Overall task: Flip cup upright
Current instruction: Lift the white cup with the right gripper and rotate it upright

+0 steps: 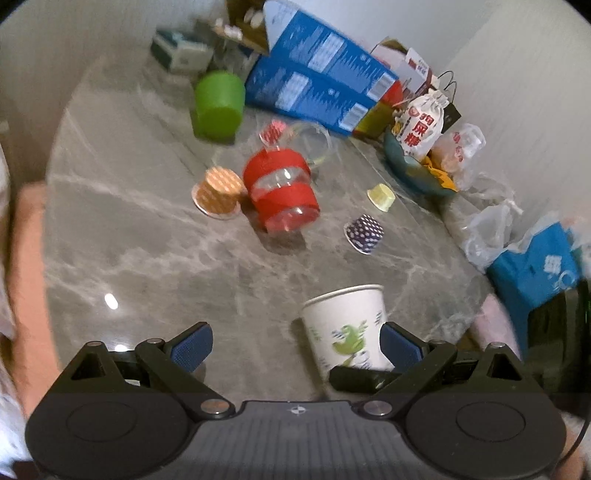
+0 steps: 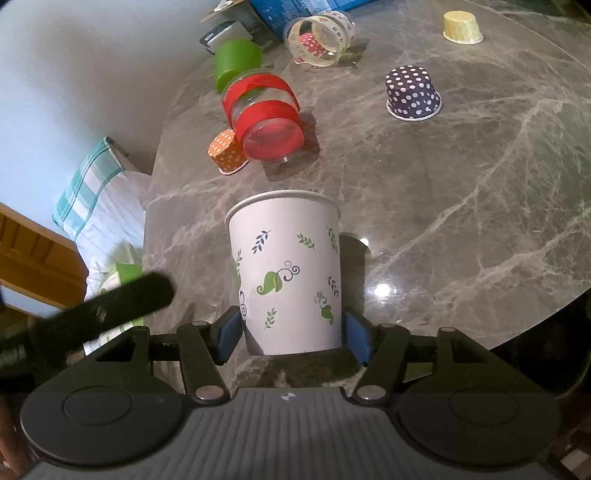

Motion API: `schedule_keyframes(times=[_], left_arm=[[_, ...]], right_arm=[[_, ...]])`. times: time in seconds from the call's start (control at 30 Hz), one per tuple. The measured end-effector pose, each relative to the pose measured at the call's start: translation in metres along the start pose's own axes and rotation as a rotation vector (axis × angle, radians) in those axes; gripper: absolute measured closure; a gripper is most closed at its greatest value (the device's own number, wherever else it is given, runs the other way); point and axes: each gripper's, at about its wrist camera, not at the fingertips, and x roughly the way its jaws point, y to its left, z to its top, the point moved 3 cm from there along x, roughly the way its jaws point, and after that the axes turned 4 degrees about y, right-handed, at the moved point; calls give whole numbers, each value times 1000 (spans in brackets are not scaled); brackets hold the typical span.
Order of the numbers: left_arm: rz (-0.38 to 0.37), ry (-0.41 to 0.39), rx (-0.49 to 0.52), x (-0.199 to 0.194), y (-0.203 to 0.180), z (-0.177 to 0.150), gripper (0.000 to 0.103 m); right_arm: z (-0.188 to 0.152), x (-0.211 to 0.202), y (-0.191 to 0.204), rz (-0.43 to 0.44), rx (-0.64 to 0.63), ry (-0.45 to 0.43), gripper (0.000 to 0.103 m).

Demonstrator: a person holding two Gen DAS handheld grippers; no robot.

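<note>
A white paper cup (image 2: 286, 273) with green leaf prints sits between the blue pads of my right gripper (image 2: 291, 336), rim pointing away from the camera. The pads press on its lower sides. The same cup (image 1: 347, 328) shows in the left wrist view, near the right finger of my left gripper (image 1: 295, 347), which is open wide and holds nothing. A black finger (image 2: 122, 299) of the left gripper shows at the left of the right wrist view.
On the grey marble table (image 2: 461, 184) lie a clear cup with red bands (image 2: 264, 114), a green cup (image 2: 236, 59), an orange dotted cup (image 2: 225, 151), a dark dotted cup (image 2: 412, 94), a yellow cup (image 2: 461, 23) and a clear tape-wrapped cup (image 2: 319, 37). Blue boxes (image 1: 317, 77) and bags (image 1: 421, 125) stand at the back.
</note>
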Motion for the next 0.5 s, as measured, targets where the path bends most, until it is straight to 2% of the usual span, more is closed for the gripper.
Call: schedule_keyframes(times=[0.17, 0.33, 0.5], left_arm=[[-41, 79, -28, 26, -11, 9, 5], [-31, 148, -49, 46, -22, 16, 8], [17, 196, -44, 61, -30, 16, 10]], right_arm=[[0, 0, 3, 1, -26, -7, 39], [-2, -2, 2, 11, -38, -14, 38], [-3, -4, 2, 24, -54, -21, 36]])
